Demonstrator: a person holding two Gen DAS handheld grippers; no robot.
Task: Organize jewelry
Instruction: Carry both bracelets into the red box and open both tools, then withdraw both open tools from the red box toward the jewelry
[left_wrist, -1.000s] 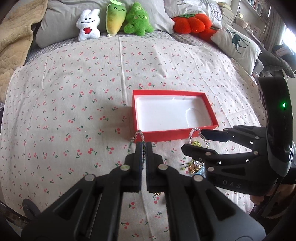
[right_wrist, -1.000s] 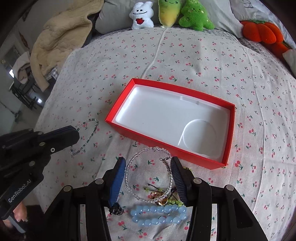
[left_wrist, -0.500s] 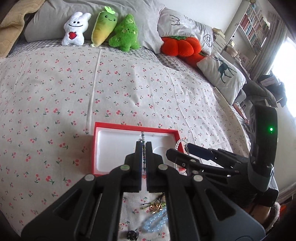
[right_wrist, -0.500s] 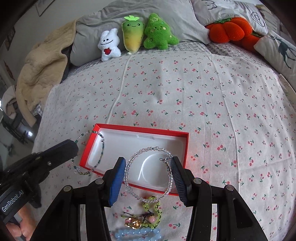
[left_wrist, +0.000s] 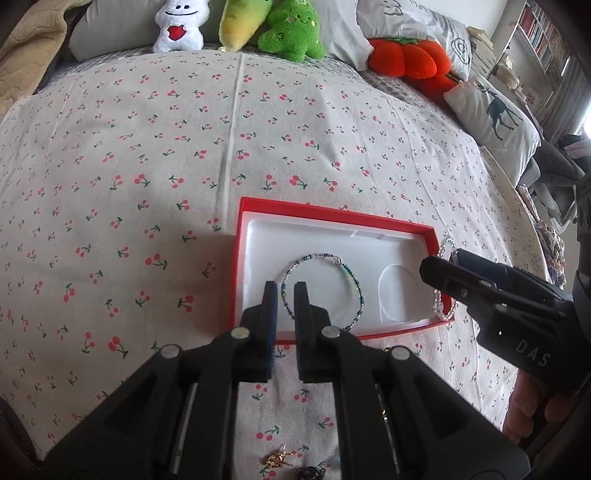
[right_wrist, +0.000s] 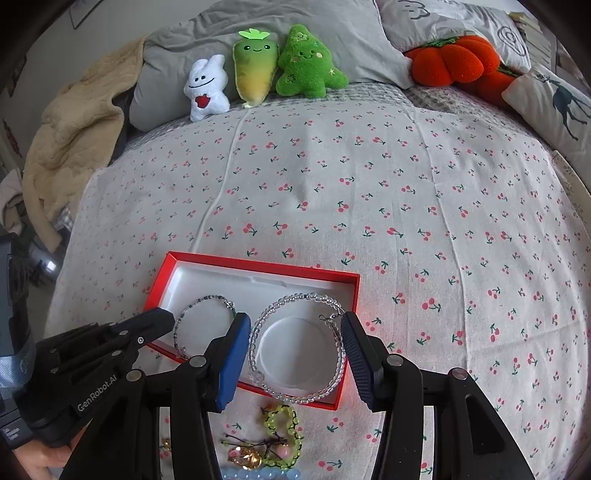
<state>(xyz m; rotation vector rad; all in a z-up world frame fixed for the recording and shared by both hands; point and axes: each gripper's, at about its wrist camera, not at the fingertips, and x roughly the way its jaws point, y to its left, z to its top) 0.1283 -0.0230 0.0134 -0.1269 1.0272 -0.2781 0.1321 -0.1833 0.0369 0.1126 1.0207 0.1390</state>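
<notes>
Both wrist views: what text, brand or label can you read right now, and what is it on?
"DAS": side of the right gripper, seen in the left wrist view.
"GenRobot.AI": side of the left gripper, seen in the right wrist view.
Small white label low on the left gripper's body: too small to read.
Bookshelf spines: too blurred to read.

The left gripper (left_wrist: 283, 295) has carried the green bracelet (left_wrist: 325, 291) into the red box (left_wrist: 334, 216); its jaws are opening. The right gripper (right_wrist: 295, 343) brought the clear bracelet (right_wrist: 297, 345) over it.

Black gripper (left_wrist: 282, 295), blue pads (right_wrist: 232, 363)
</notes>
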